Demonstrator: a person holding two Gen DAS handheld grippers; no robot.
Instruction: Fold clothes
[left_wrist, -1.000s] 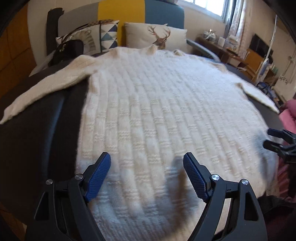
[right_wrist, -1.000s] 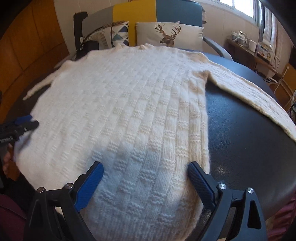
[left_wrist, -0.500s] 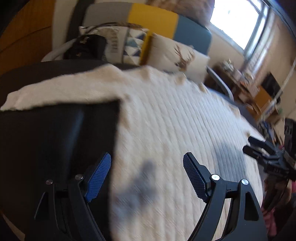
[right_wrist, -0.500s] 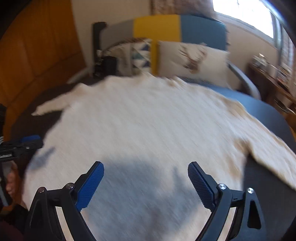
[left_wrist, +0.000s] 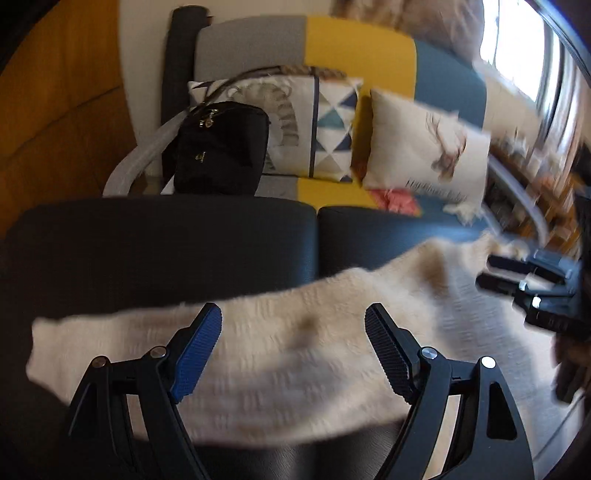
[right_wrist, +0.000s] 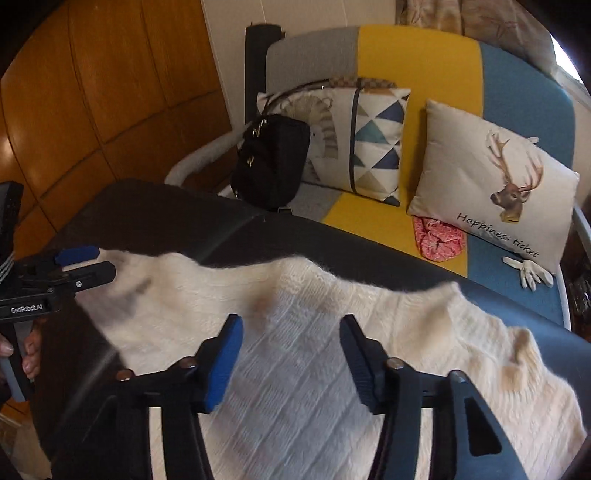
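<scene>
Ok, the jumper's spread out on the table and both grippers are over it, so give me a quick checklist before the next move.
1. Left gripper open: ok, jaws wide, nothing between them.
2. Right gripper gripping fabric: not ok, jaws have just been closing, but nothing is pinched between them.
3. Grippers clear of each other: ok, both over the cream knit sweater, well apart.
4. Sweater lying flat: cannot tell, motion blur hides wrinkles.
5. Dark table beyond the sweater's edge: ok, the black bag sits on the sofa, not the table.
</scene>
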